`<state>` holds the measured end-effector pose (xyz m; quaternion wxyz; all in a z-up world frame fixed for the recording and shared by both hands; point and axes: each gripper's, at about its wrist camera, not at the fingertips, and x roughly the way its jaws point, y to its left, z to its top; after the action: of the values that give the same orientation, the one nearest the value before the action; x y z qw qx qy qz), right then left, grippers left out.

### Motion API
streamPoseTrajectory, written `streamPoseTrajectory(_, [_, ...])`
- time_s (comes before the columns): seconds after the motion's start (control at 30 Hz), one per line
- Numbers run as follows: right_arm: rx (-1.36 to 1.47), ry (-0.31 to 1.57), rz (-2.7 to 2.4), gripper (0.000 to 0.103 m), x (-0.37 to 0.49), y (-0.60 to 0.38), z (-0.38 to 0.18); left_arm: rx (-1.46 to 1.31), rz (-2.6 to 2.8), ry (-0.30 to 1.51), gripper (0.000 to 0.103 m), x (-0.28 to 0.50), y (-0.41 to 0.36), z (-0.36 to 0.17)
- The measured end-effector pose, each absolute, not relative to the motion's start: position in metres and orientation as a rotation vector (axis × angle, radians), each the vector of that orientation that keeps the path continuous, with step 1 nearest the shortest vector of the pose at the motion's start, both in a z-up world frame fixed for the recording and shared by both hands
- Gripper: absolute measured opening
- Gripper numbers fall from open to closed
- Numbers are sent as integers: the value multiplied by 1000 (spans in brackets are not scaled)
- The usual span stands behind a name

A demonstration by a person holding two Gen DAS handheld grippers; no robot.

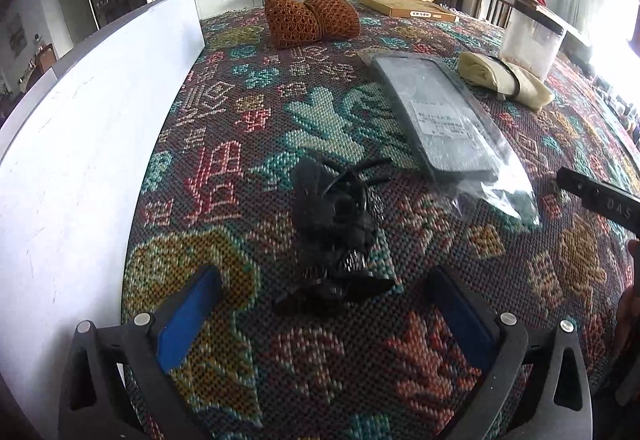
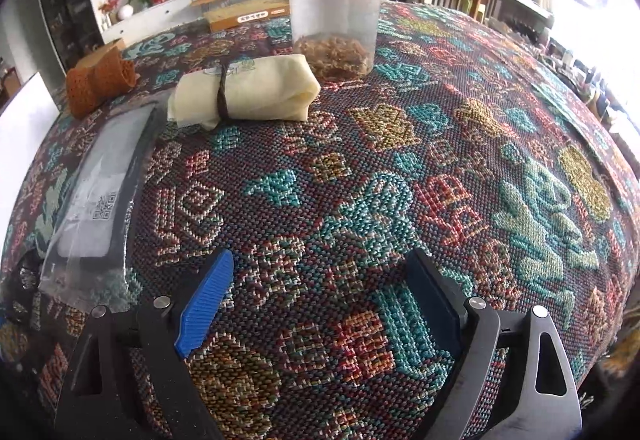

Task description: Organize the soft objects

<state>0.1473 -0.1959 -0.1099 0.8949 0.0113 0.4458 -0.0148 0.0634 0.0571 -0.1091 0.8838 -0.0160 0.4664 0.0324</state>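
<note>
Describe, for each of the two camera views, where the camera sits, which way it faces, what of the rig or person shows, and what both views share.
Left wrist view: sits on the left hand-held gripper, looks down and forward over the patterned cloth at a black tangled bundle; its open blue pads frame the bottom edge.
Right wrist view: sits on the right hand-held gripper, faces bare cloth towards a clear jar; open, empty pads show.
Shared: cream rolled cloth, bagged dark item, orange mesh roll.
</note>
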Motion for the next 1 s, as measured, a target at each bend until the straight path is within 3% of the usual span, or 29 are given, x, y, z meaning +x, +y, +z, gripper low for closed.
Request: streamPoseTrajectory(1.0, [18,918,-33,92,146,-195,-111,-37,77,948,103,68,58,-110])
